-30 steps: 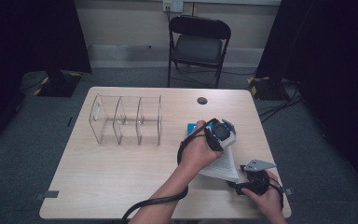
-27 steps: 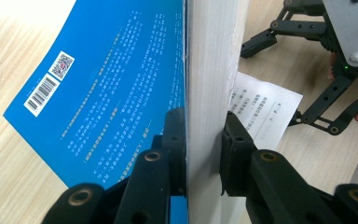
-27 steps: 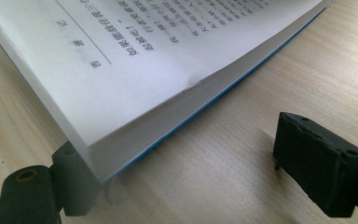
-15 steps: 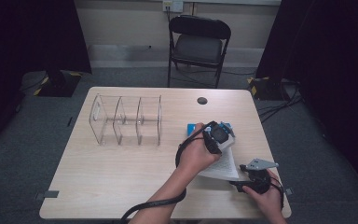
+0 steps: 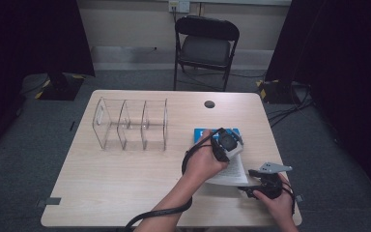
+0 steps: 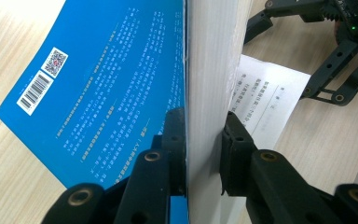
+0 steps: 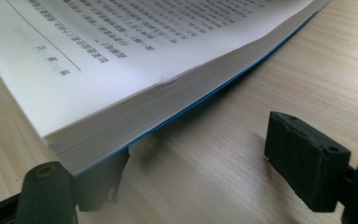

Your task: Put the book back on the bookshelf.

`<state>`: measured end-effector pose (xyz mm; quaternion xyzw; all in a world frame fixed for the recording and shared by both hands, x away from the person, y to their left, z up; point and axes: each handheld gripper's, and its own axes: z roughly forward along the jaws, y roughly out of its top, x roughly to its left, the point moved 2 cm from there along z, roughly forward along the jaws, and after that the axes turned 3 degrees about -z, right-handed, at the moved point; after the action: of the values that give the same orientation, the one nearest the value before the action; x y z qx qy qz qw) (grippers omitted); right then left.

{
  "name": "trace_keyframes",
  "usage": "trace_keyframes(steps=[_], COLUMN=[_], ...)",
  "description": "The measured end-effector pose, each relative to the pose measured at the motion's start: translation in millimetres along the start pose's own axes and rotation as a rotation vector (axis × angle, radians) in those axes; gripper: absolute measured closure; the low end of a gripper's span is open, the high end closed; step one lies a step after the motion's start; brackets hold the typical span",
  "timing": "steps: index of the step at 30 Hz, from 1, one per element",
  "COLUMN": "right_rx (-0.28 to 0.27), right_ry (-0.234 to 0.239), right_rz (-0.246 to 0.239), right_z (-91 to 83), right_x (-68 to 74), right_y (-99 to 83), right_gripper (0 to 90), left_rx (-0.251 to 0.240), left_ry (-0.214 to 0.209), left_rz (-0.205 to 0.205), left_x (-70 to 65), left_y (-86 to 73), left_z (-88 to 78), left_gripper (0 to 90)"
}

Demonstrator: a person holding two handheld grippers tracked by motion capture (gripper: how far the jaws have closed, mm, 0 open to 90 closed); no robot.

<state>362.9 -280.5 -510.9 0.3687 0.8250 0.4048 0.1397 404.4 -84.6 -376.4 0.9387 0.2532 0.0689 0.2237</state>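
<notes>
**Left gripper clamps the book's pages while the right gripper waits at its corner**

A blue-covered book (image 5: 224,159) lies open on the wooden table (image 5: 125,183), just right of a clear acrylic divider rack (image 5: 130,123). The left gripper (image 6: 203,149) is clenched on a thick block of pages, one jaw on each side, the blue cover falling away to its left. The book's long axis runs away from this gripper, toward the table's far edge. The right gripper (image 7: 196,163) sits low at the book's near corner, its jaws apart: one is tucked under the overhanging page edge (image 7: 135,116), the other stands clear on bare wood. It grasps nothing. Compared with a second ago, both hands are in the same spots, and the right jaws have just been opening a little, with only the corner between them
</notes>
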Motion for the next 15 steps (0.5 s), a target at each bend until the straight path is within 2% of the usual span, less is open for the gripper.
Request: trace_keyframes(steps=[4,7,15], right_rx=[-0.046,-0.059,-0.095], right_ry=[-0.009,-0.028,-0.015], right_rz=[-0.006,-0.002,-0.003], right_z=[-0.2,0.0,0.8], right_x=[-0.2,-0.2,0.3], right_y=[2.2,4.2,9.8], right_gripper=[20.7,21.1,20.9], left_rx=[-0.001,0.002,-0.002], left_ry=[-0.001,0.002,-0.003], left_rz=[0.000,0.010,0.015], left_x=[-0.3,-1.2,0.4], left_y=[-2.7,-4.0,-6.5], left_z=[1.1,2.2,0.4], left_gripper=[75.5,75.4,75.5])
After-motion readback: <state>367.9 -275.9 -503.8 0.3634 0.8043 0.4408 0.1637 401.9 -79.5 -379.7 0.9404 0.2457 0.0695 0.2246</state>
